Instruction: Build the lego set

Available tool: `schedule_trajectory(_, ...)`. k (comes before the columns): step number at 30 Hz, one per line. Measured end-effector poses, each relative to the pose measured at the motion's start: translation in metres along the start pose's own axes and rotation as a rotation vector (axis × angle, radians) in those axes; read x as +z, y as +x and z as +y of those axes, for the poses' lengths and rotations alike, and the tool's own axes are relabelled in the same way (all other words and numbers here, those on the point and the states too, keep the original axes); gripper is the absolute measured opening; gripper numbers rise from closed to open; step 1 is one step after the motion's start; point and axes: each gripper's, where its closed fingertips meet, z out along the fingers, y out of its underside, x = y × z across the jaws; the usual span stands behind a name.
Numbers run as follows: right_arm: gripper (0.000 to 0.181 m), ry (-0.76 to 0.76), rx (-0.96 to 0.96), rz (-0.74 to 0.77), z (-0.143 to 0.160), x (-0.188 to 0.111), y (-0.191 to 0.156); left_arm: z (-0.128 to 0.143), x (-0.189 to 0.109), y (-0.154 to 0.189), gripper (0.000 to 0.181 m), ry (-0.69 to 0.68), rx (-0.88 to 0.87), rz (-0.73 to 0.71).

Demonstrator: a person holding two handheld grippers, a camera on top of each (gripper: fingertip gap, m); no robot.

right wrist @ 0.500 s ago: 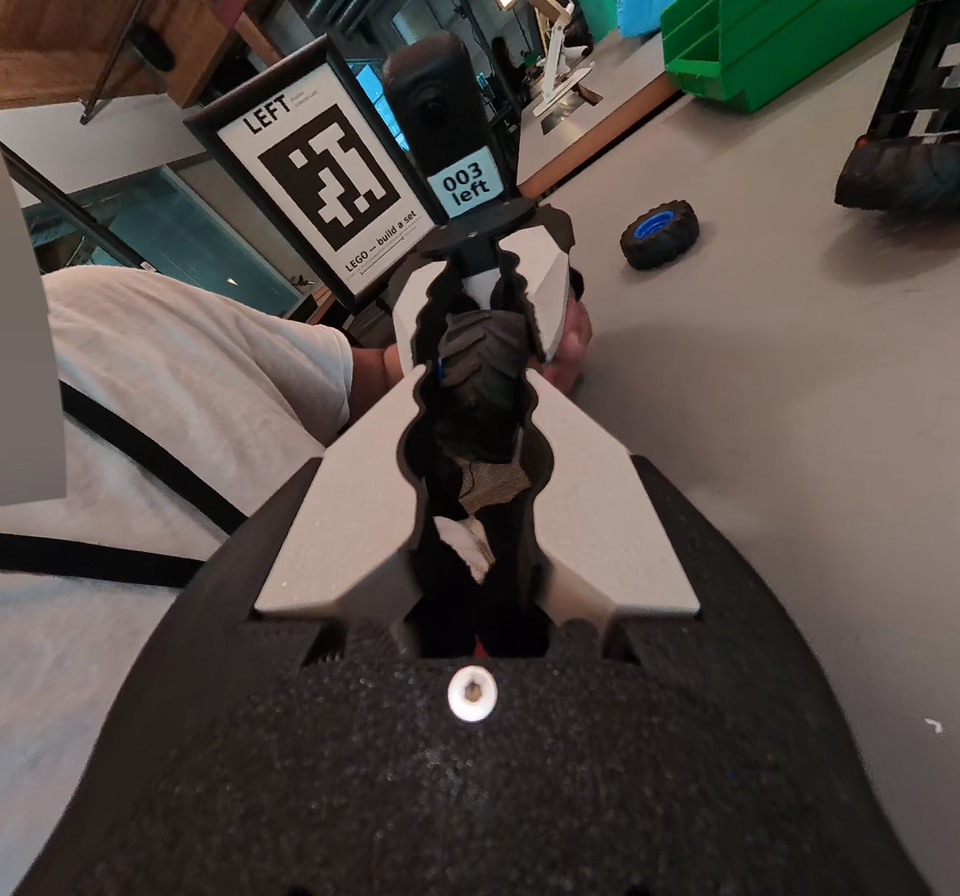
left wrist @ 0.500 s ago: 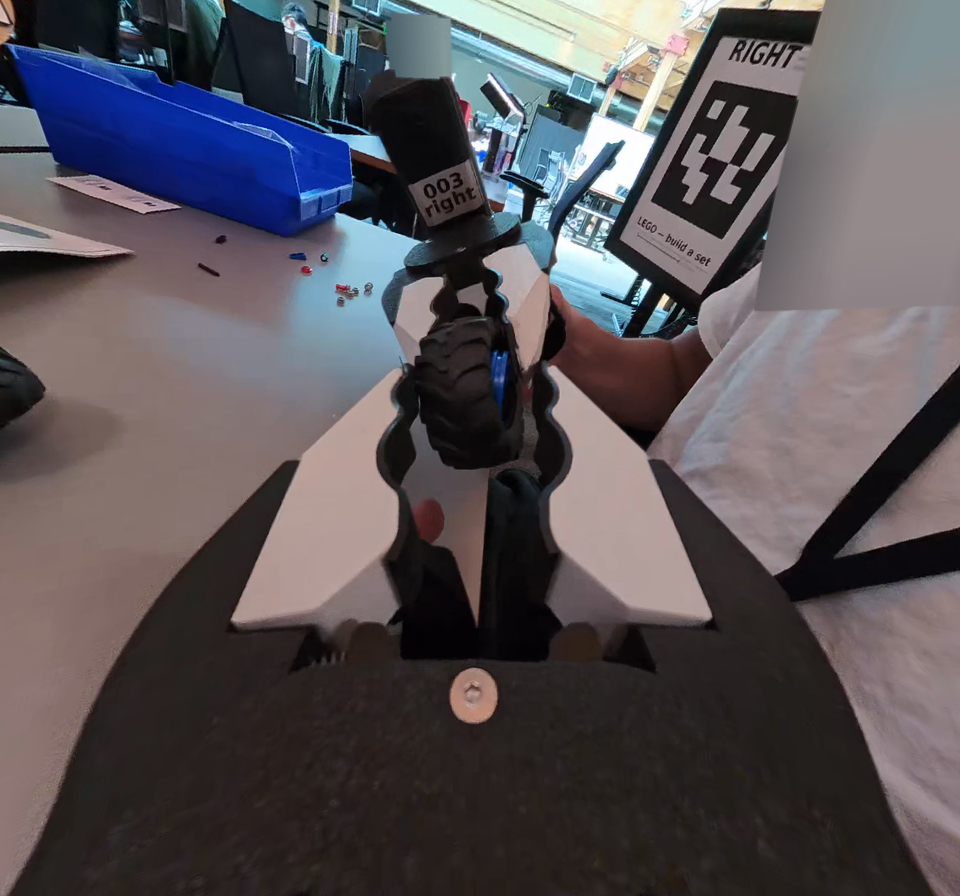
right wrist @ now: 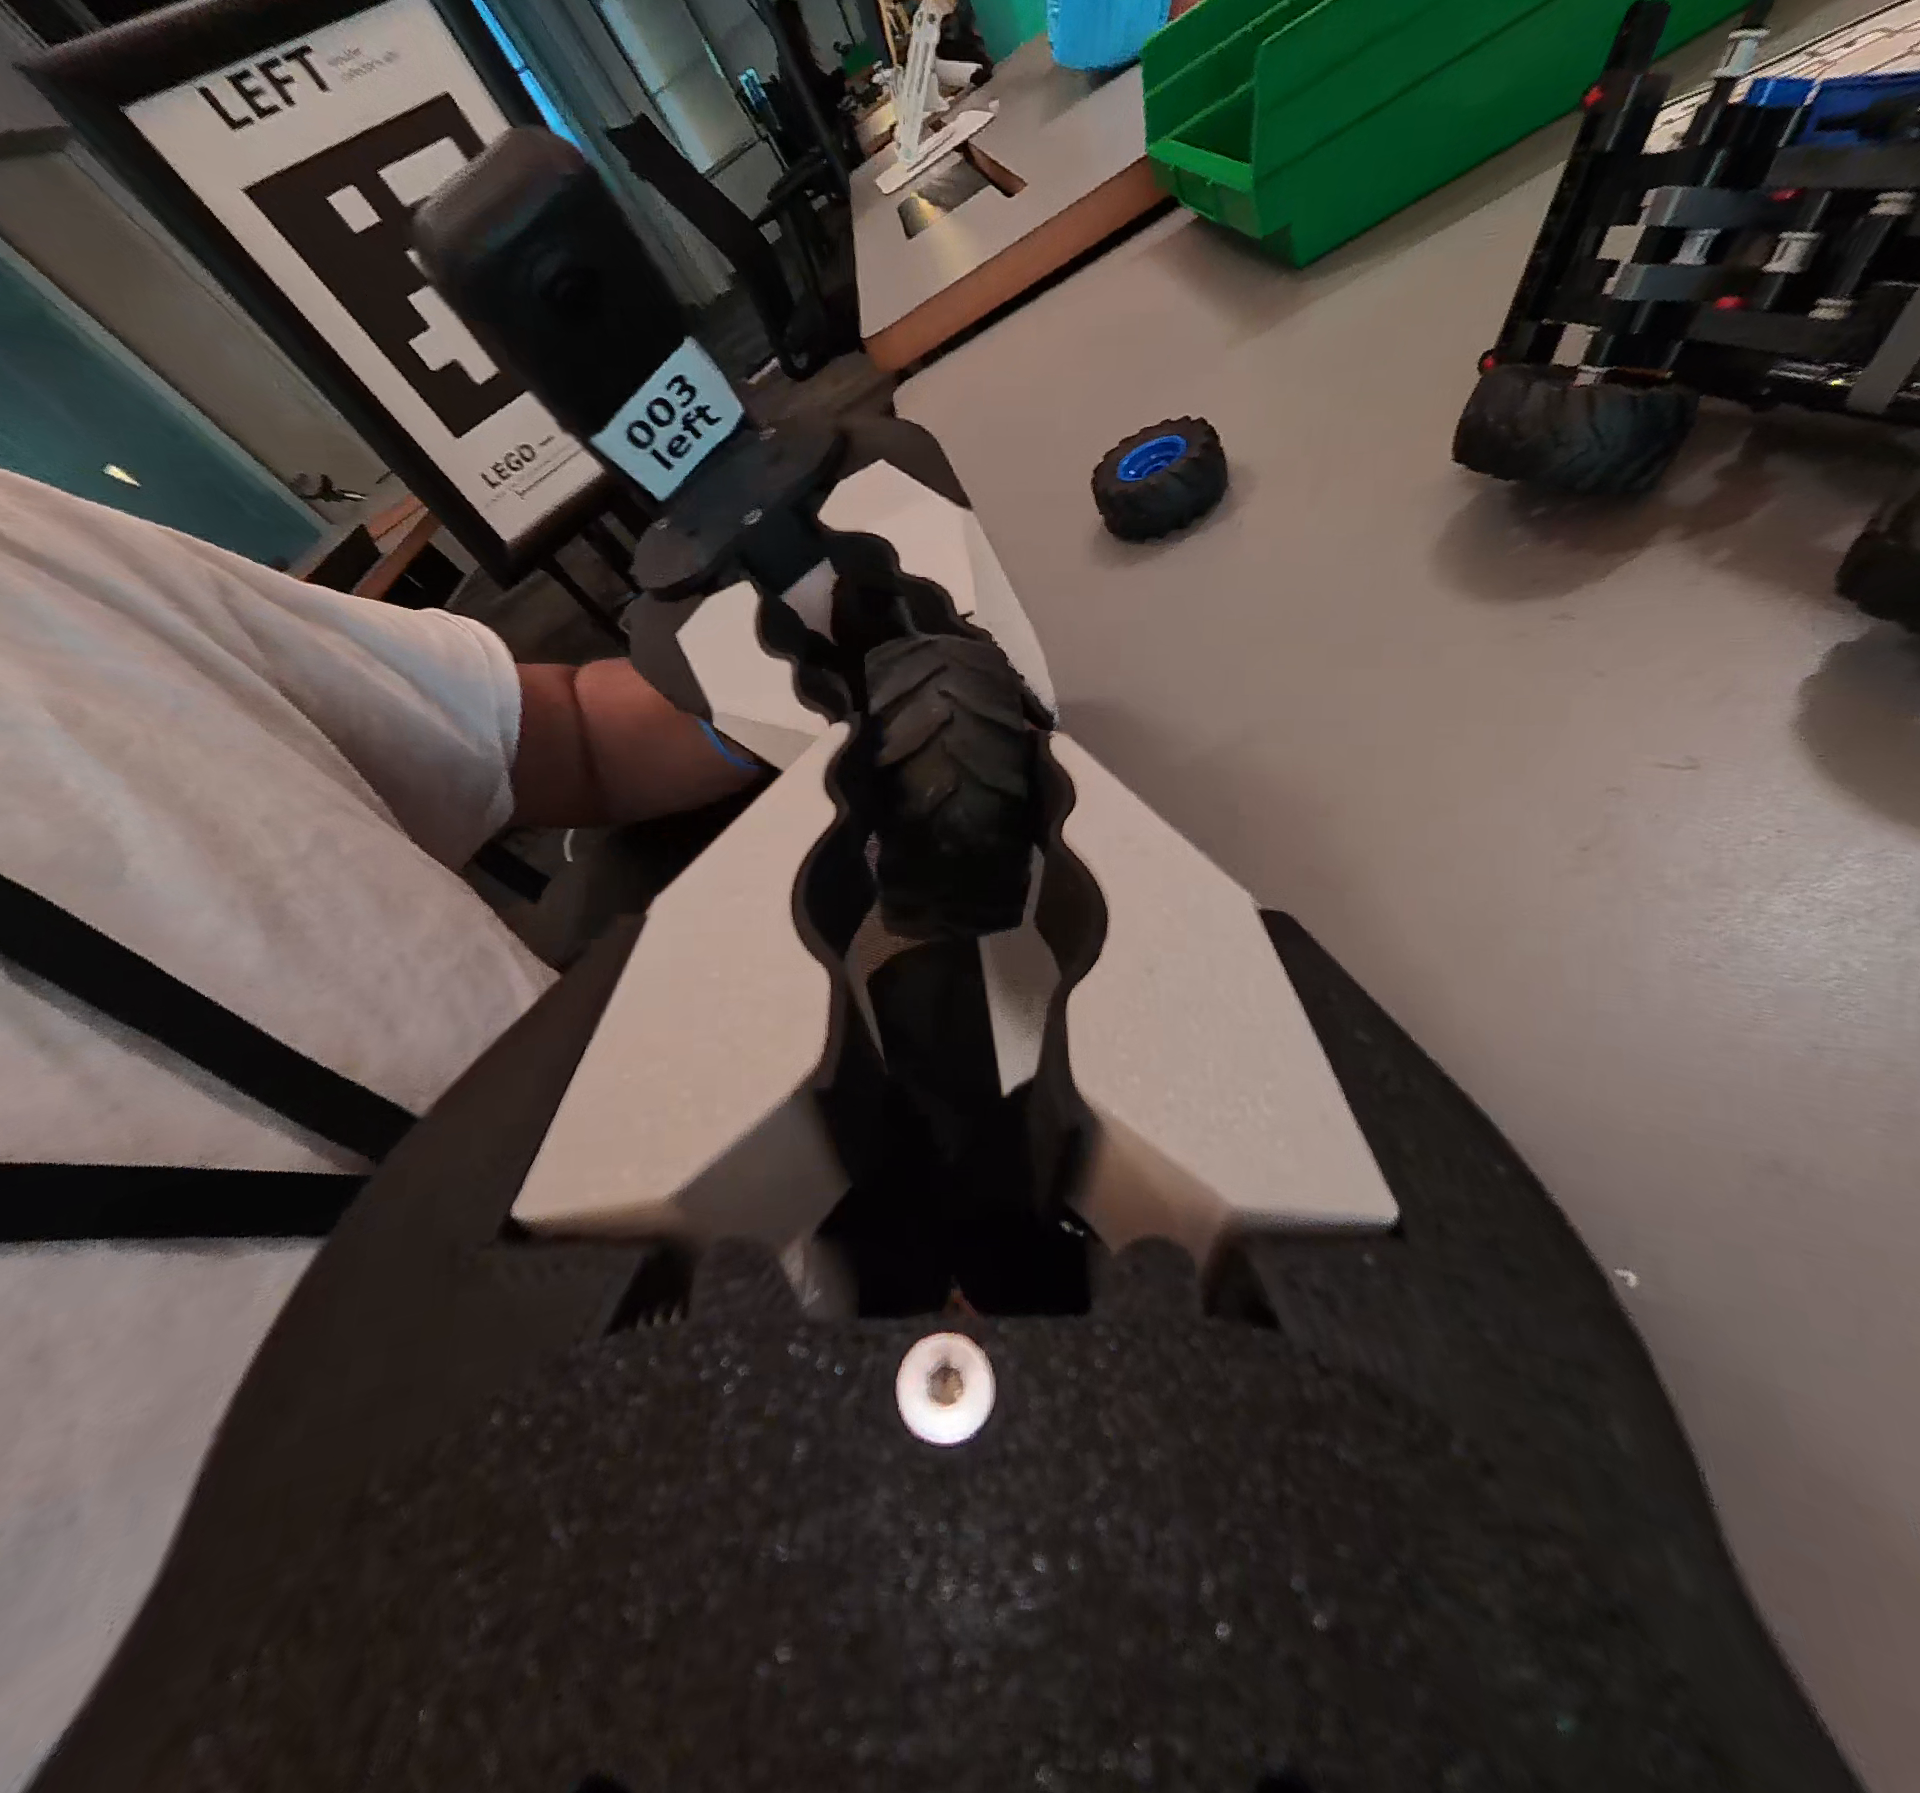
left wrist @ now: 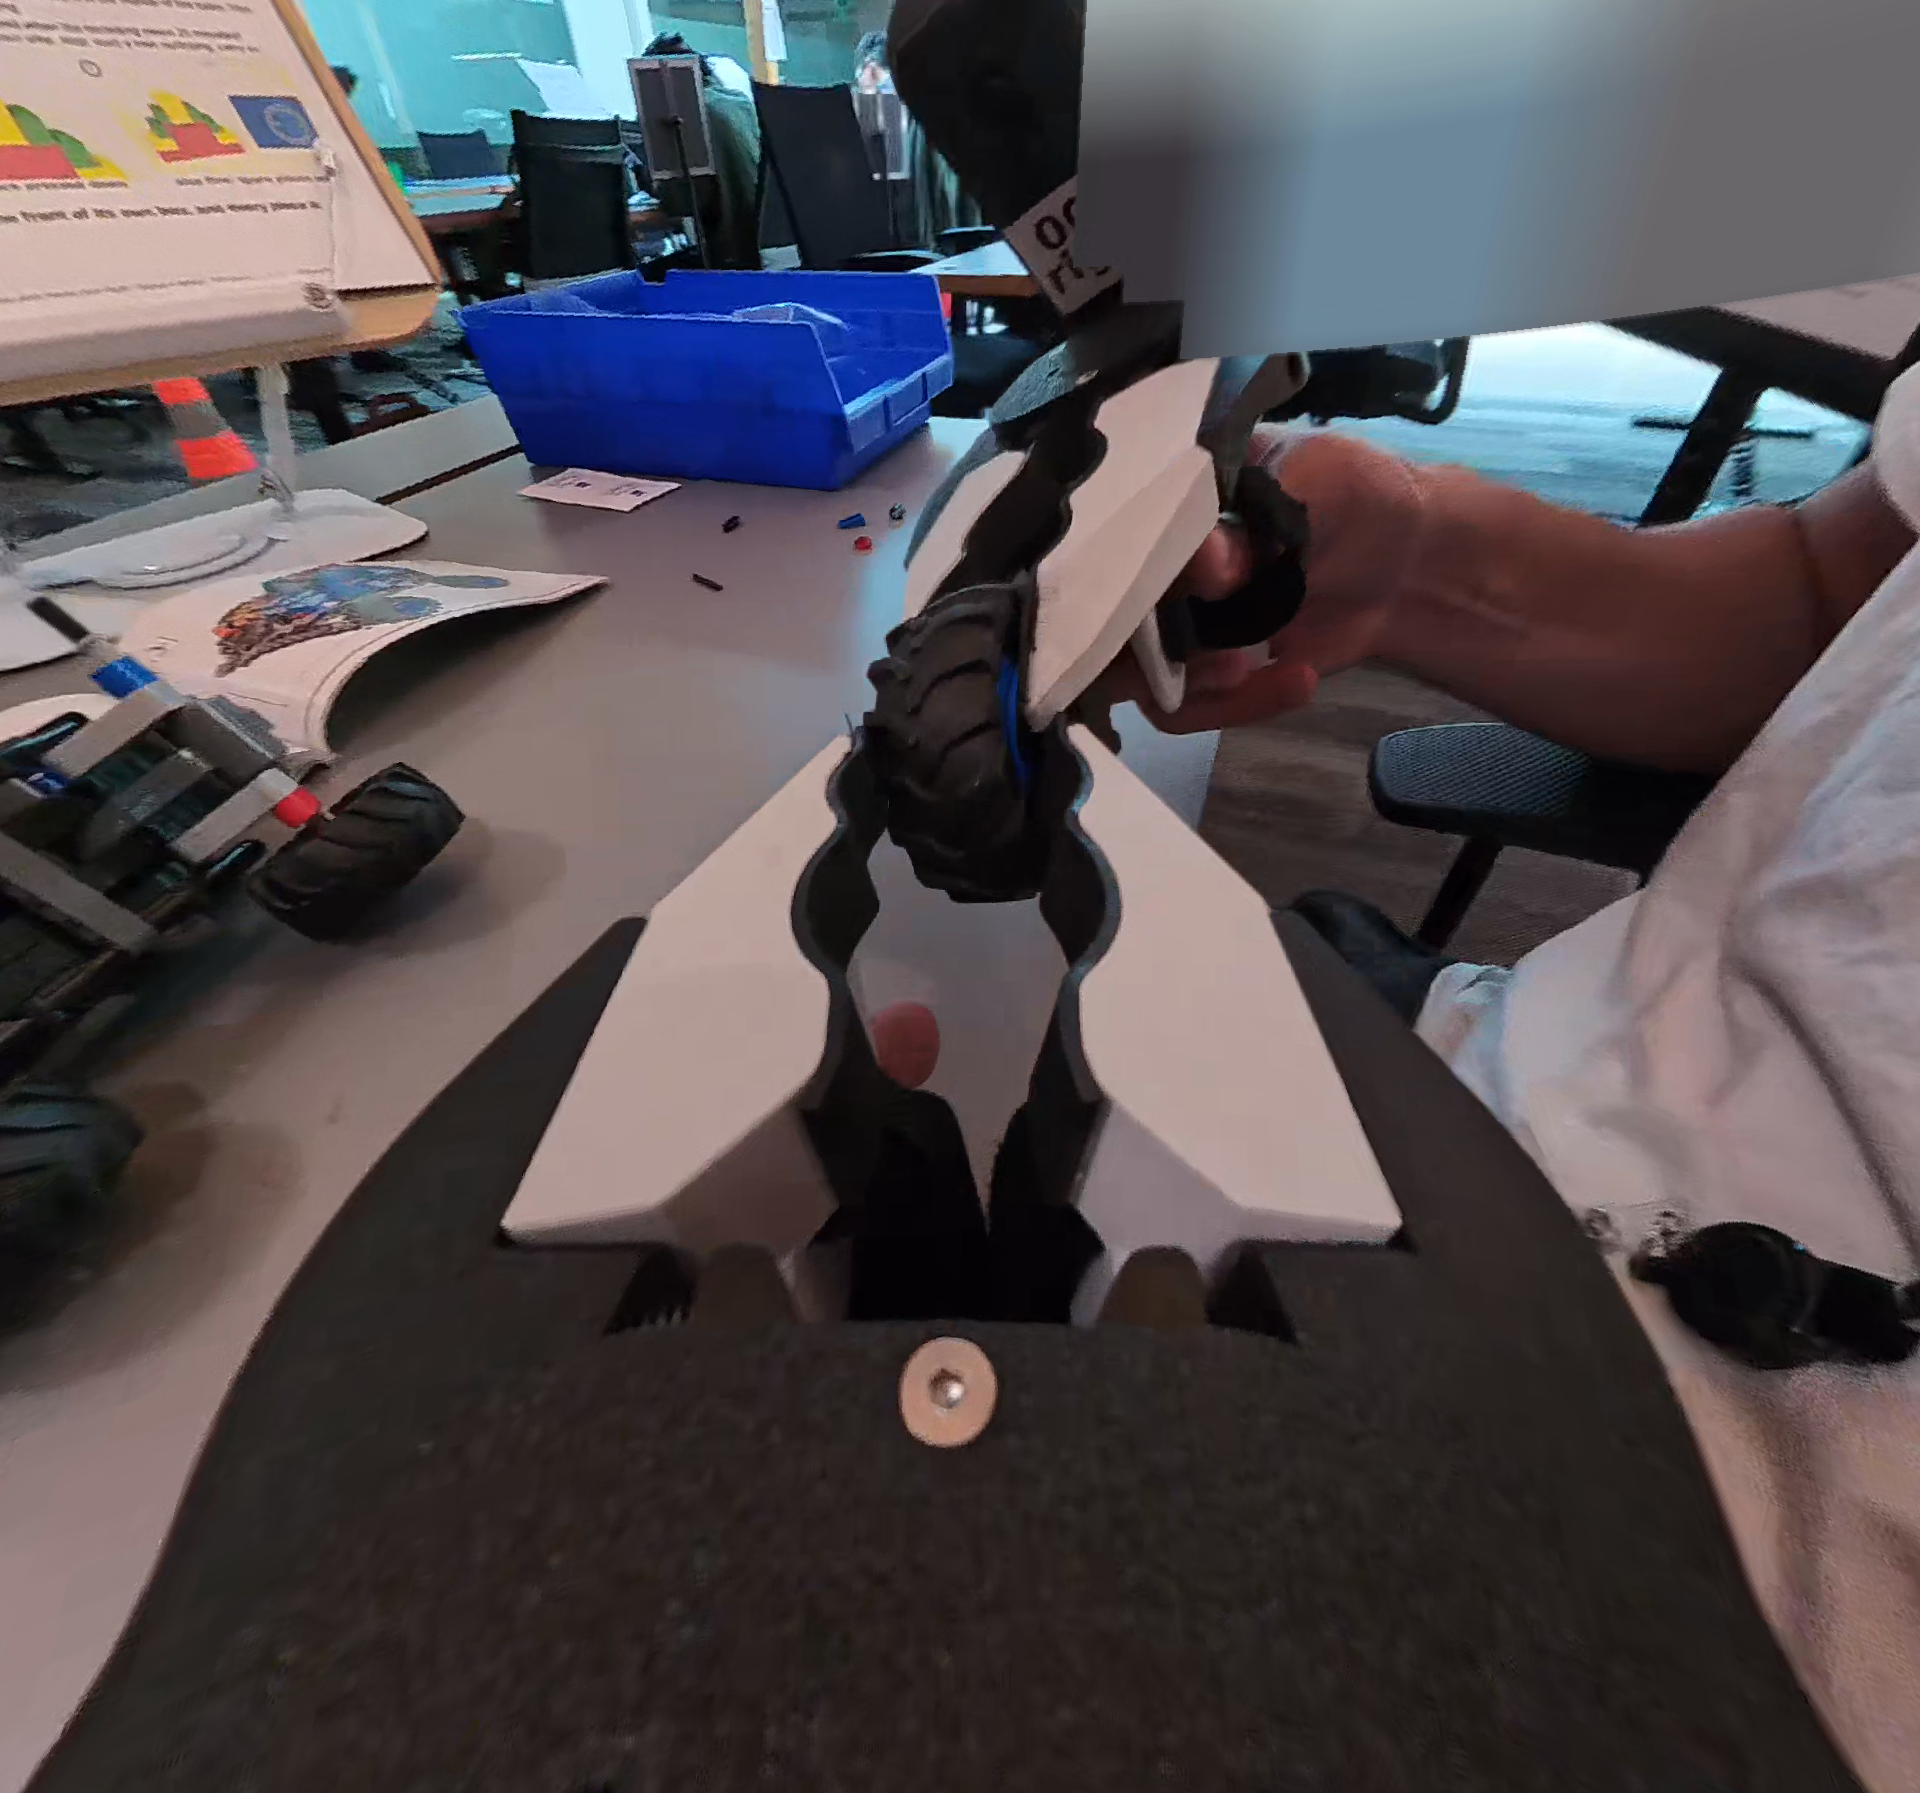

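Observation:
A black lego tyre (left wrist: pixel 951 777) with a blue rim (left wrist: pixel 1008 715) is held in the air between both grippers, over the near table edge. My left gripper (left wrist: pixel 961 756) is shut on the tyre from its own side. My right gripper (left wrist: pixel 977 631) comes in from the opposite side, tilted, and is shut on the same tyre. In the right wrist view the tyre (right wrist: pixel 951 798) sits between the right gripper's (right wrist: pixel 945 741) fingers, with the left gripper (right wrist: pixel 914 652) just beyond it. The partly built lego vehicle (left wrist: pixel 156 808) stands on the table to the left; it also shows in the right wrist view (right wrist: pixel 1714 289).
A loose wheel with a blue rim (right wrist: pixel 1158 486) lies on the grey table (right wrist: pixel 1455 808). A blue bin (left wrist: pixel 707 372), small loose parts (left wrist: pixel 852 522), an open instruction booklet (left wrist: pixel 343 611) and a tilted instruction board (left wrist: pixel 156 133) are at the back. A green bin (right wrist: pixel 1455 81) stands far right. The tips of both grippers are at nearly the same place. Both grippers' tips are roughly 20 centimeters from the partly built lego vehicle (left wrist: pixel 156 808).
Both grippers have swung and tilted together with the tyre still between them. The left view now faces more toward the table, so the vehicle and booklet have come into view.

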Motion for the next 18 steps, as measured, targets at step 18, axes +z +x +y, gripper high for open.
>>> schedule_trajectory(18, 0.028, 0.002, -0.137, 0.216, -0.002, -0.001, 0.016, 0.002, 0.006, -0.015, 0.029, -0.040, 0.232, -0.242)
